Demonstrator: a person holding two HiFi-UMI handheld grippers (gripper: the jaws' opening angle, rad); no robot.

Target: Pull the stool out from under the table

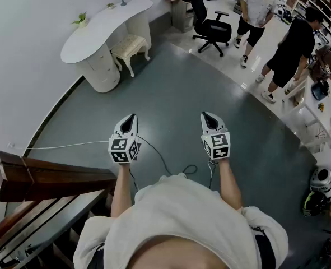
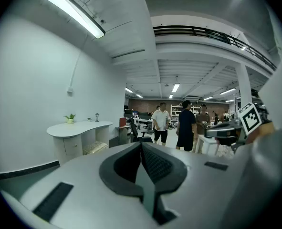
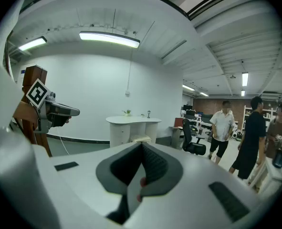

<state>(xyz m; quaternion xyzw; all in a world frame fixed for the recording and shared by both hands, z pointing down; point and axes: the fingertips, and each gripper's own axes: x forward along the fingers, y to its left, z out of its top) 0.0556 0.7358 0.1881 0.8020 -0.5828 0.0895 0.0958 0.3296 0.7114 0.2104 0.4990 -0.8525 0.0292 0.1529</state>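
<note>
Left gripper [image 1: 130, 120] closed, empty, right gripper [image 1: 209, 118] closed, empty, both held over floor [image 1: 176, 94], stool [image 1: 130, 47] tucked under table [image 1: 101, 29], well ahead.

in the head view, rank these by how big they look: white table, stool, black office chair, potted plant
1. white table
2. black office chair
3. stool
4. potted plant
All four stand far from the camera at roughly similar range, so nearness hardly skews this order.
</note>
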